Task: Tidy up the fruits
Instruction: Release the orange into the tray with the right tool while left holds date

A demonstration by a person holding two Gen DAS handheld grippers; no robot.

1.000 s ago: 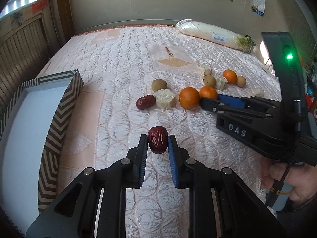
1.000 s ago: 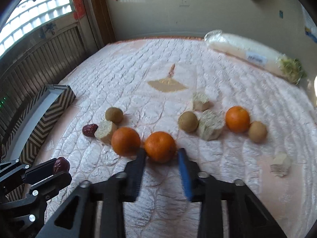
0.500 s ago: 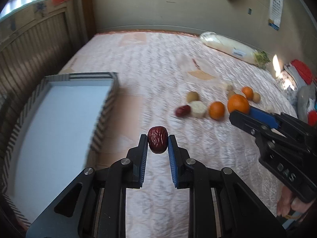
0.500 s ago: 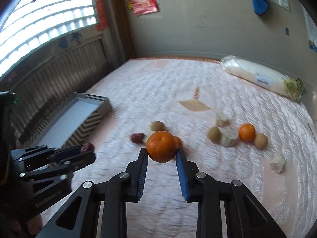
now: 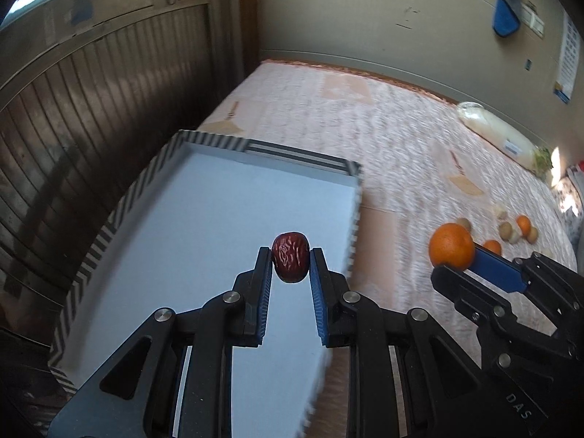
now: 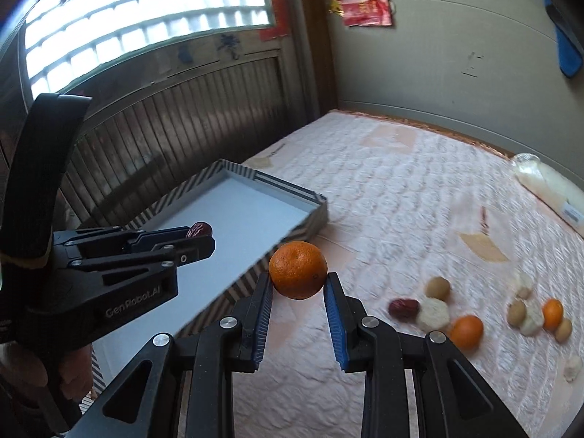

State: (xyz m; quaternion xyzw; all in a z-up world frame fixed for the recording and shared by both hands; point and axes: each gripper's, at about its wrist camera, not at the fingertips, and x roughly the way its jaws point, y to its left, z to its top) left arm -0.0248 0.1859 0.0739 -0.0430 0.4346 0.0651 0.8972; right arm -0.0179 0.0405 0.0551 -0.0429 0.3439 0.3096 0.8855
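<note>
My left gripper (image 5: pixel 291 260) is shut on a wrinkled red date (image 5: pixel 291 261) and holds it in the air over the white floor of the striped box (image 5: pixel 204 138). My right gripper (image 6: pixel 298 280) is shut on an orange (image 6: pixel 298 269) and holds it above the quilt beside the box's right wall (image 6: pixel 292 187). The orange also shows in the left wrist view (image 5: pixel 452 245). The date shows in the right wrist view (image 6: pixel 199 229). Left on the quilt are a second date (image 6: pixel 403 306), two oranges (image 6: pixel 467 330), brown round fruits (image 6: pixel 438 287) and pale chunks (image 6: pixel 433 314).
The box lies at the quilt's left edge, against a dark slatted wooden wall (image 5: pixel 91 116). A long white plastic-wrapped bundle (image 5: pixel 500 138) lies at the far right of the quilt. A person's hand (image 6: pixel 69 376) holds the left gripper's handle.
Both grippers have swung left with their fruit. The left one went from above the quilt to over the box. The right one closed on the orange, lifted it and carried it to the box's side.
</note>
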